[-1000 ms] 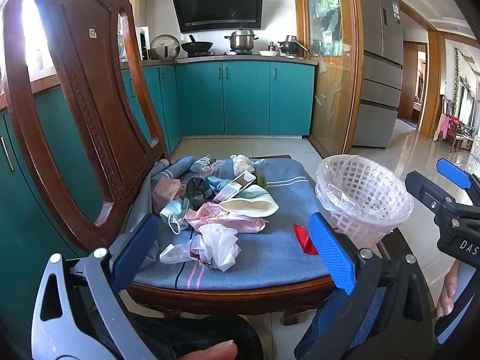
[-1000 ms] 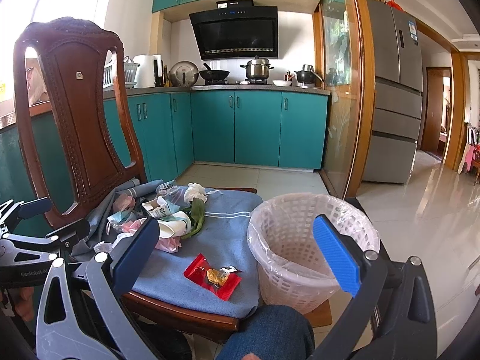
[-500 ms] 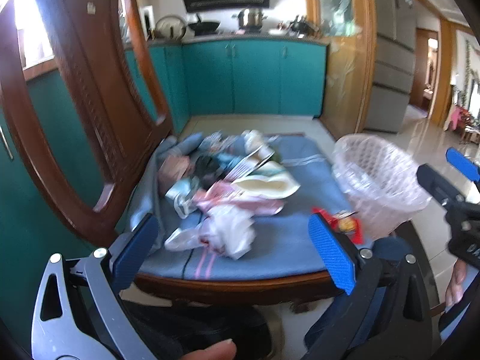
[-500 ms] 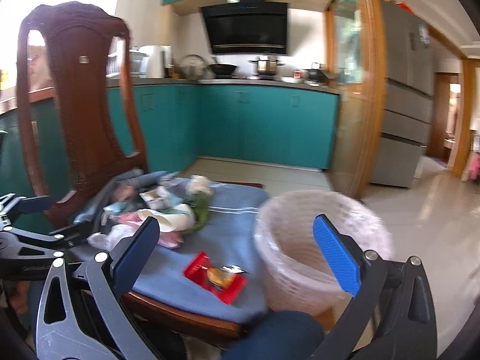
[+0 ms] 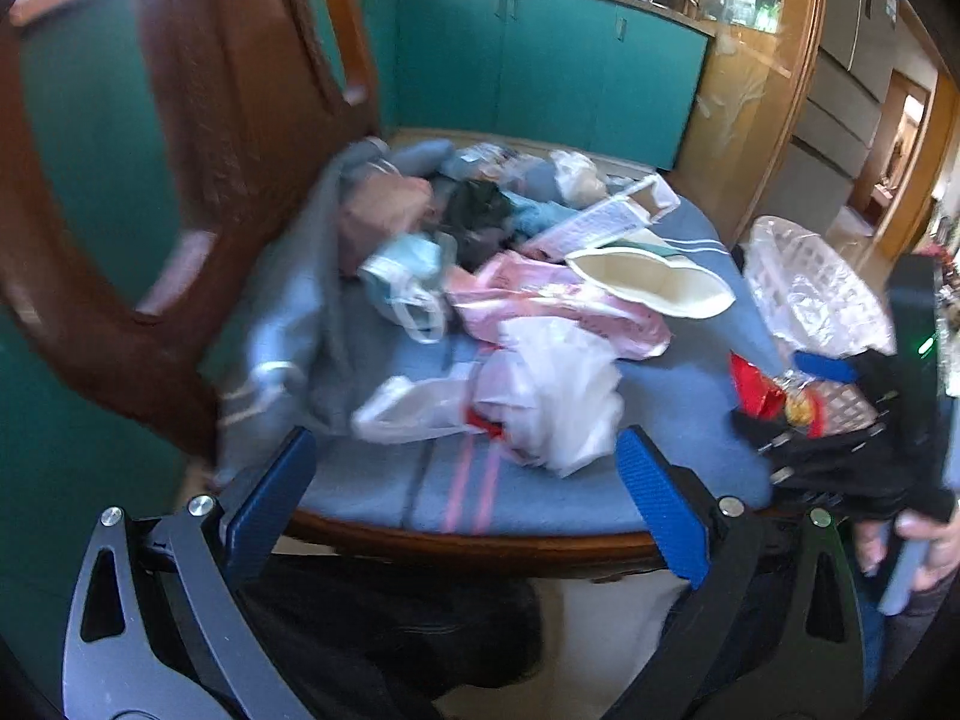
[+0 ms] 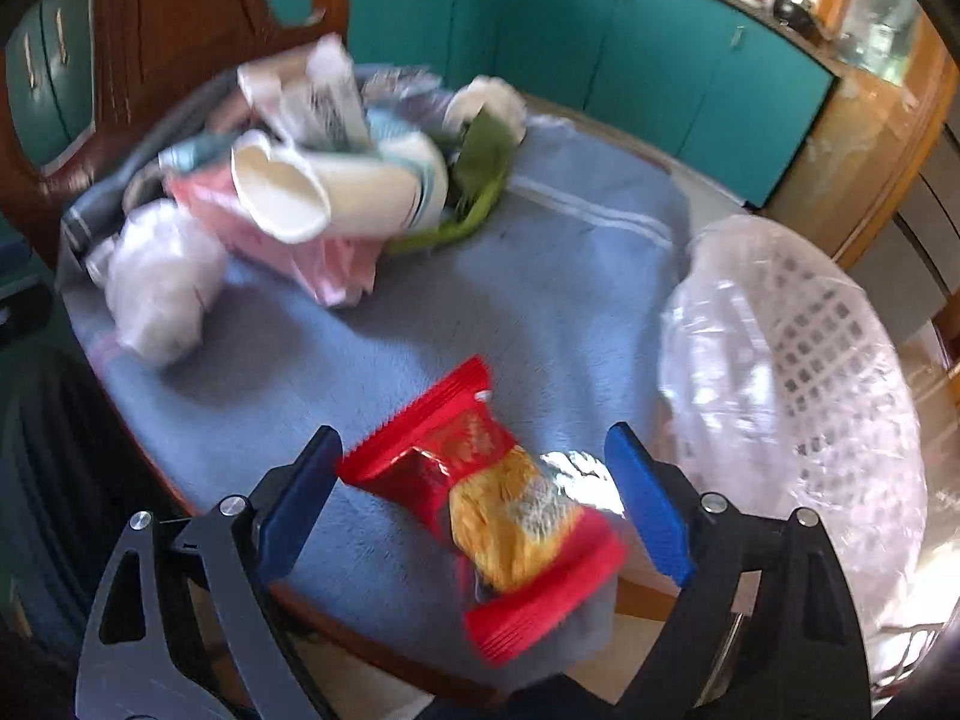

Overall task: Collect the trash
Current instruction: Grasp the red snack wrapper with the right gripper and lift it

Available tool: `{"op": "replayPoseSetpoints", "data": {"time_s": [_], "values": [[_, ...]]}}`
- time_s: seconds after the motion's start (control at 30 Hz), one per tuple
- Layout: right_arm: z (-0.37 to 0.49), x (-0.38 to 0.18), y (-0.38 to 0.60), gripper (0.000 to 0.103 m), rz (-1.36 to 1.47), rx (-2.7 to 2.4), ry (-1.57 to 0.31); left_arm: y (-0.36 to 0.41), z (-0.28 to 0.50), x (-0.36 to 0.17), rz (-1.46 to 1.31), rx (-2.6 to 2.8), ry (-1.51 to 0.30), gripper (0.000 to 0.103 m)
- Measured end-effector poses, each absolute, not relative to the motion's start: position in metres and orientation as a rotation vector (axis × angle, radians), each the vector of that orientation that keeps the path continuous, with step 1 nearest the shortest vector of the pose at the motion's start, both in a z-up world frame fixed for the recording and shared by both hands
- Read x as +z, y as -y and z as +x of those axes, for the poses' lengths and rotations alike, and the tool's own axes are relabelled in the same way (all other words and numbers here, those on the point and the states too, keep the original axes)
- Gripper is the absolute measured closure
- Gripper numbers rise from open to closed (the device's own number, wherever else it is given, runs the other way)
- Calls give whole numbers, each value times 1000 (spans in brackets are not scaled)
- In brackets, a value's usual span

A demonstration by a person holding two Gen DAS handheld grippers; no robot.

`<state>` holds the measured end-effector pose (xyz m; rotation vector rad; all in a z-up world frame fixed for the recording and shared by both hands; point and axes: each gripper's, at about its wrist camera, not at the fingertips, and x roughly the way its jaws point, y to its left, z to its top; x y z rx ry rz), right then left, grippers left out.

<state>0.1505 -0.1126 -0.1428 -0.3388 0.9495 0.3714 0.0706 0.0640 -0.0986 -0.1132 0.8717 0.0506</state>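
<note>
Trash is piled on a chair's blue cushion [image 6: 540, 276]. A red snack wrapper [image 6: 480, 480] lies at the cushion's front edge, between the blue pads of my right gripper [image 6: 474, 498]. Its jaws are closing and the pads do not press on the wrapper. My left gripper [image 5: 465, 498] hangs open just short of a crumpled white plastic bag [image 5: 540, 396]. Behind the bag lie a pink wrapper [image 5: 540, 300], a paper cup [image 5: 648, 282] on its side and a blue face mask [image 5: 402, 276]. A white lined basket [image 6: 810, 360] stands right of the seat.
The carved wooden chair back [image 5: 210, 120] rises at the left. A green leaf [image 6: 480, 180], a white carton [image 5: 606, 216] and more scraps lie at the back of the seat. Teal cabinets [image 5: 540, 60] stand behind. A hand [image 5: 918, 540] holds the right gripper.
Both grippers have come down and forward toward the seat. The right one now straddles the red wrapper, with its jaws a little narrower. The left one has neared the white bag.
</note>
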Motion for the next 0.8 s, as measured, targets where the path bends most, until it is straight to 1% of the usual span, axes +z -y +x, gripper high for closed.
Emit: {"op": "replayPoseSetpoints", "data": {"time_s": [0.03,0.07,0.13,0.2,0.23,0.27,0.3,0.37,0.4,0.43,0.47,0.53,0.57,0.63,0.7,0.8], "values": [[152,-146,113,26,-343,379,-960,-60,78,-104,-121,28,-890,4],[155,-152,113,34,-340,395,-980,-57,82,-106,-117,24,-898,3],[158,-153,118,56,-268,469,-998,-48,95,-115,-95,25,-922,3],[160,-149,120,60,-273,478,-993,-43,104,-124,-91,26,-933,4],[159,-145,122,62,-273,488,-985,-41,109,-128,-96,27,-940,6],[158,-141,123,62,-268,499,-980,-41,111,-130,-102,24,-945,17],[158,-135,124,62,-264,513,-971,-41,114,-133,-106,22,-953,23],[159,-117,122,62,-278,531,-935,-40,118,-141,-119,11,-979,42],[159,-107,121,62,-291,533,-906,-40,118,-144,-127,1,-987,47],[160,-95,123,62,-294,536,-879,-39,118,-145,-129,2,-989,57],[162,-87,125,62,-295,537,-857,-38,117,-144,-128,6,-990,64],[169,-63,132,62,-299,511,-787,-37,115,-142,-126,8,-982,71],[174,-56,137,62,-294,491,-760,-36,113,-137,-123,8,-976,72],[188,-39,154,62,-255,436,-703,-33,104,-122,-107,11,-951,73],[198,-26,192,62,-180,349,-665,-28,93,-98,-82,-5,-903,73],[215,-30,239,62,-124,222,-688,-13,82,-59,-42,-46,-813,73]]}}
